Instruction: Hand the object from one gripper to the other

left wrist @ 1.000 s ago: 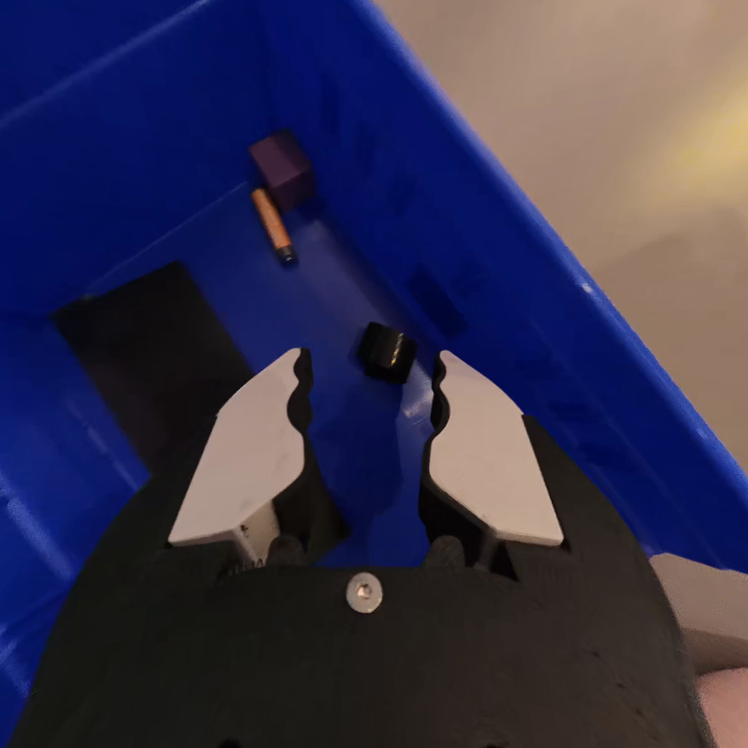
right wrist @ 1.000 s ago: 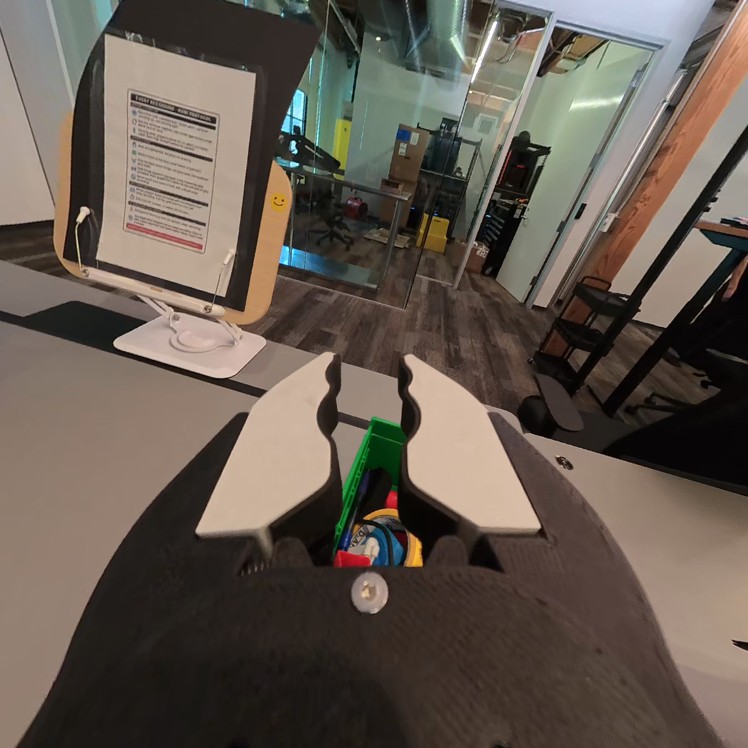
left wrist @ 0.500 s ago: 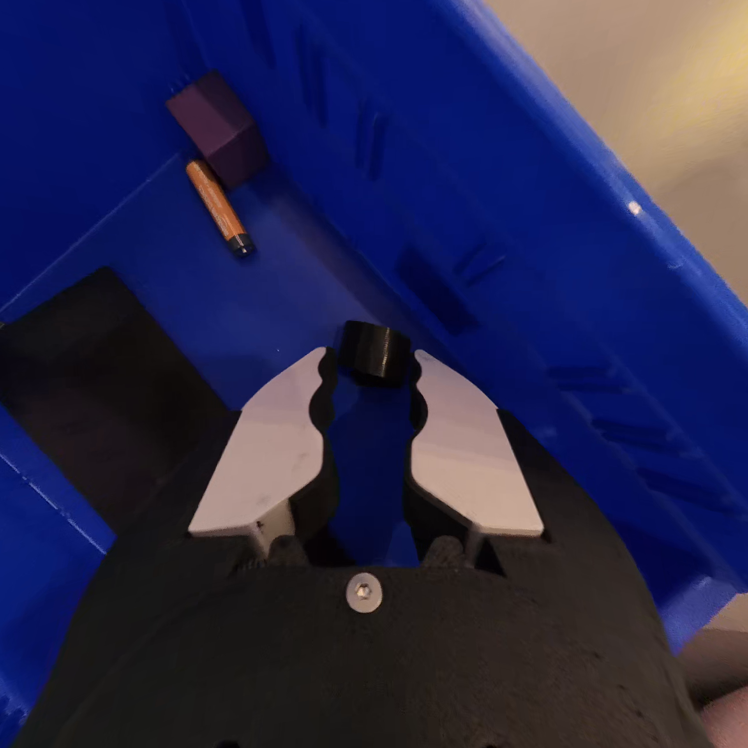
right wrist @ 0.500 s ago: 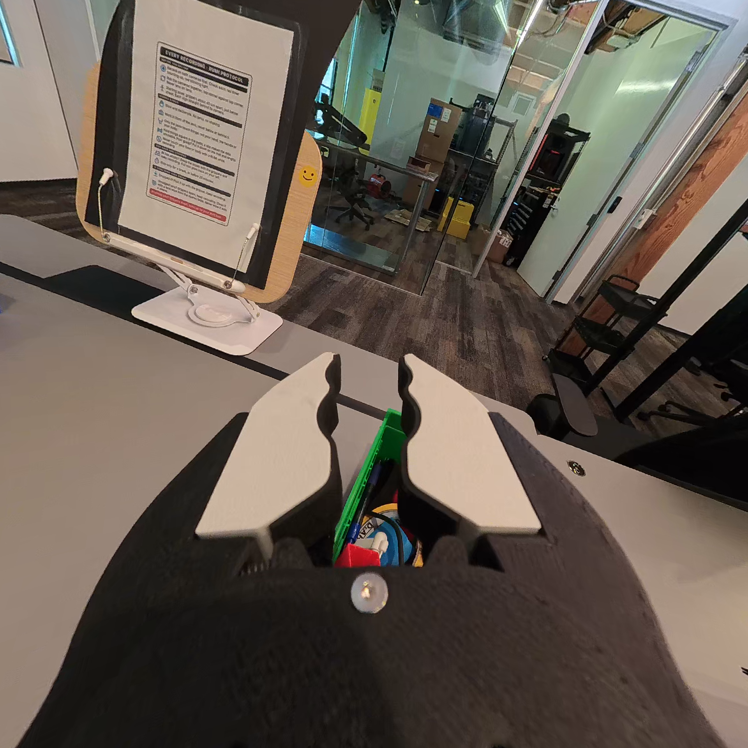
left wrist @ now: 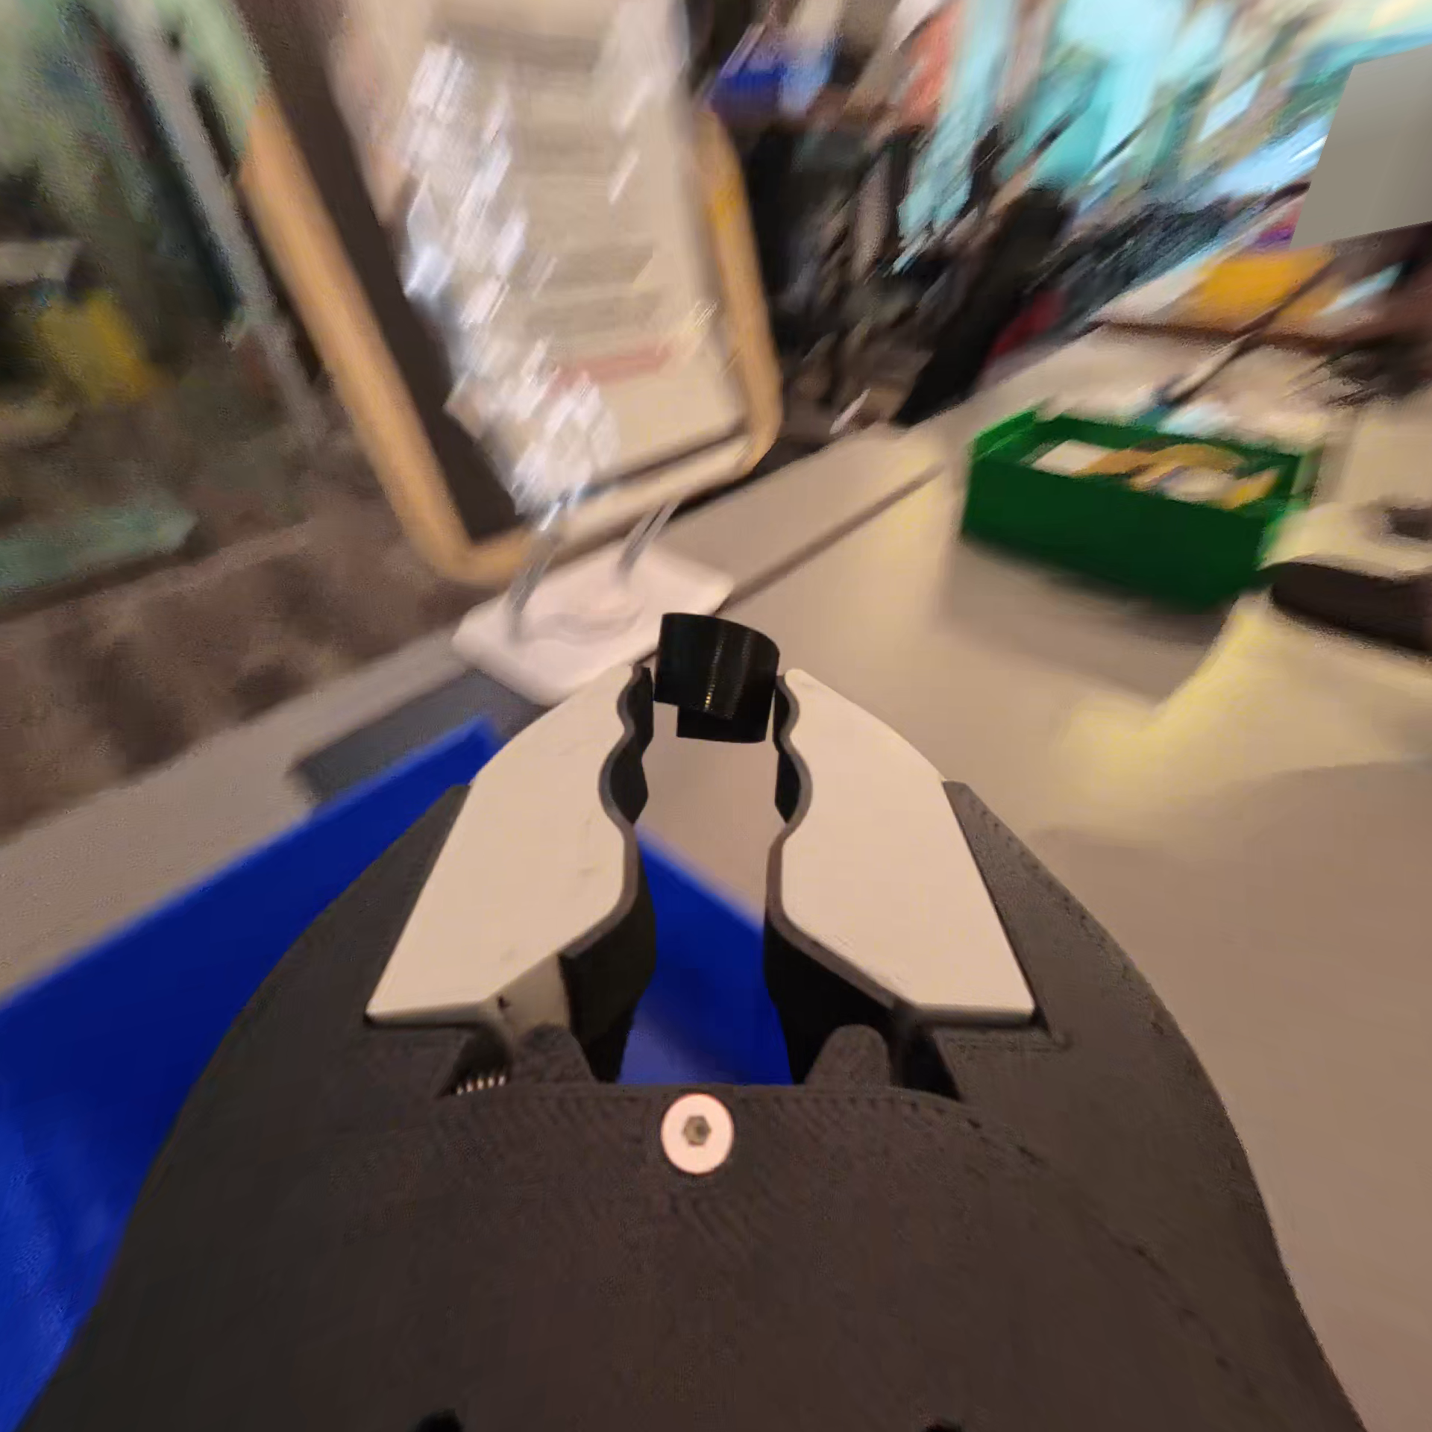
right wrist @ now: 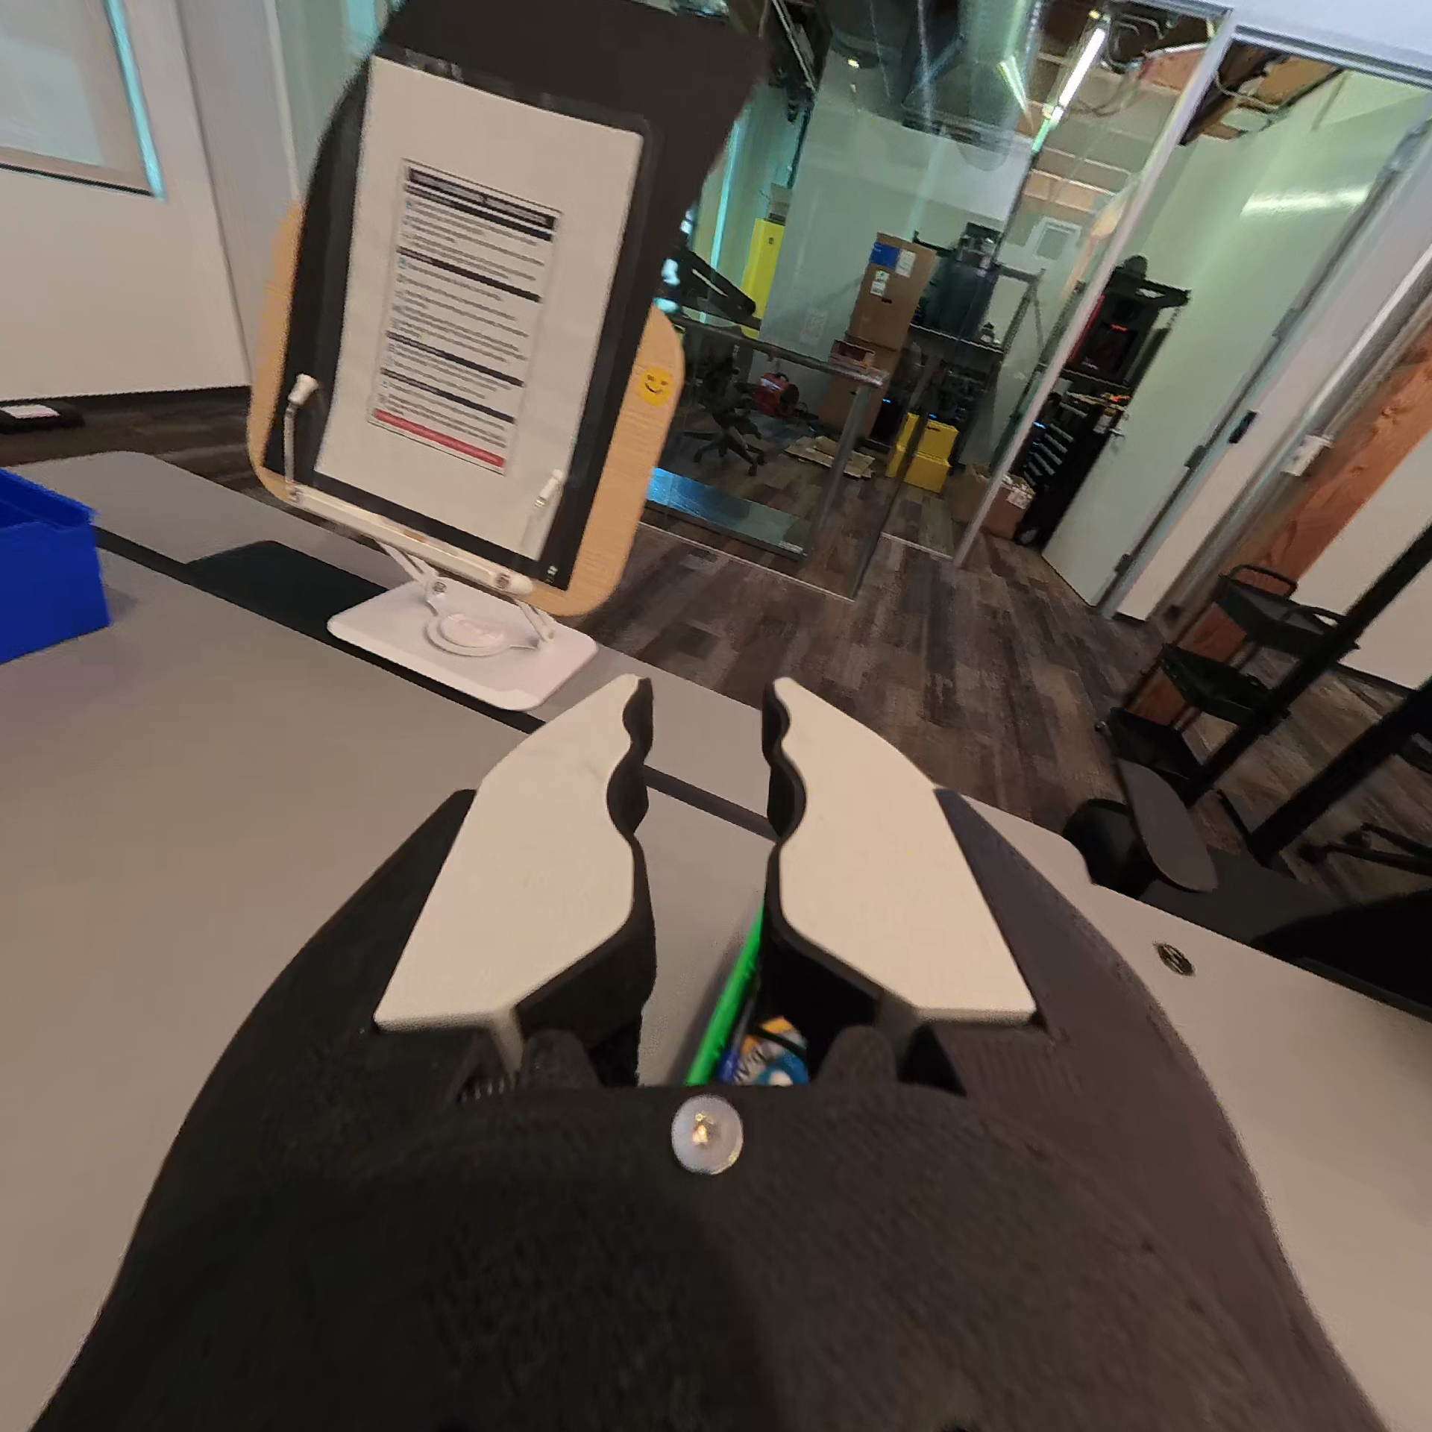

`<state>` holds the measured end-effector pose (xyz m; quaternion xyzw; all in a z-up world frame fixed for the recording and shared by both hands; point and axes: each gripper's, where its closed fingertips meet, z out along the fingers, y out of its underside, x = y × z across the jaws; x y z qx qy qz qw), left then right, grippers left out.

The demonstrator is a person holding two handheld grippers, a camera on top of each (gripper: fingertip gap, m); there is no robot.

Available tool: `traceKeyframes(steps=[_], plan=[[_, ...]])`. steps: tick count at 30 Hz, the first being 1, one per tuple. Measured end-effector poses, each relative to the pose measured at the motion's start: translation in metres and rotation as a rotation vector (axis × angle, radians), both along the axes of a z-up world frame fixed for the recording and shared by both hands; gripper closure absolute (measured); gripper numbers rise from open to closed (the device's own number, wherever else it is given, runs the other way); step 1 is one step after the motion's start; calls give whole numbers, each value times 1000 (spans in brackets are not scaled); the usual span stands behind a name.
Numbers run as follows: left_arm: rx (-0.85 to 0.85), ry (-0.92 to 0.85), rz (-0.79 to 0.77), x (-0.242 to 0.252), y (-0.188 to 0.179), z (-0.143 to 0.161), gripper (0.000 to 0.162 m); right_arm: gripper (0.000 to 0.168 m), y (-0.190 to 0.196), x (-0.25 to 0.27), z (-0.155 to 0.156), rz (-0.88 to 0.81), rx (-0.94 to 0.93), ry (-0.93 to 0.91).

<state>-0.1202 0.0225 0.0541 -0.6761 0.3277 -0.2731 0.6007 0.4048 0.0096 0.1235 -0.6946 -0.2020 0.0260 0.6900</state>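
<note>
The left gripper [left wrist: 713,686] fills the lower half of the left wrist view, its two pale fingers drawn in on a small black cylinder [left wrist: 717,678] that sits clamped at the very fingertips, tilted, with its upper end standing clear above them and a darker stub of it showing below. Under the fingers lies the blue bin [left wrist: 155,969], of which only one rim and part of a wall show, the rest hidden by the black gripper body or cut off at the left edge. Everything beyond is smeared by motion: a document stand [left wrist: 542,349] with a wooden board and a white base can be made out on the grey table [left wrist: 891,643], but its page is unreadable streaks, and the green bin [left wrist: 1108,527] to the right holds things too blurred to tell. The far room is only colour. In the right wrist view the right gripper [right wrist: 707,717] hangs above the same grey table [right wrist: 194,775] with its fingers apart and nothing between them. In the gap near their roots a strip of the green bin [right wrist: 728,1007] shows, with a few coloured items inside that are mostly covered by the gripper. The document stand [right wrist: 480,349] is sharper here, standing on its white base at the table's far edge, its sheet slightly blurred. A corner of the blue bin [right wrist: 46,573] is cut off at the left edge. The black cylinder and the left gripper do not show in this view.
</note>
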Motion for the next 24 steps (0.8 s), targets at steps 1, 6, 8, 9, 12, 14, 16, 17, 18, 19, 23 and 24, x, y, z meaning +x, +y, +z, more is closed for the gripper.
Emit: traceKeyframes(steps=[1,6,8,9,12,14,16,17,18,19,23,24], plan=[[83,-63,-98,14,-18,21,134,141,0,-12,2,39,9,5],[243,-155,-424,65,-78,65,134,135,-18,-116,12,362,147,-154],[233,-179,-502,84,-87,72,134,131,-33,-168,5,476,238,-309],[219,-208,-549,94,-92,77,134,129,-41,-193,3,511,302,-377],[107,-318,-683,124,-101,92,134,129,-68,-257,1,532,541,-523],[-35,-406,-742,143,-99,98,133,129,-86,-284,5,474,707,-582],[-181,-510,-807,161,-97,103,133,129,-100,-301,6,419,819,-623],[-259,-551,-839,169,-96,102,134,129,-103,-307,5,398,845,-638],[-320,-577,-866,177,-95,101,133,128,-104,-311,4,383,856,-650],[-360,-583,-879,186,-94,98,133,127,-103,-313,4,362,861,-650],[-434,-517,-868,220,-92,77,132,127,-95,-307,7,336,830,-595],[-450,-523,-880,225,-93,76,132,127,-93,-305,8,335,813,-588]])
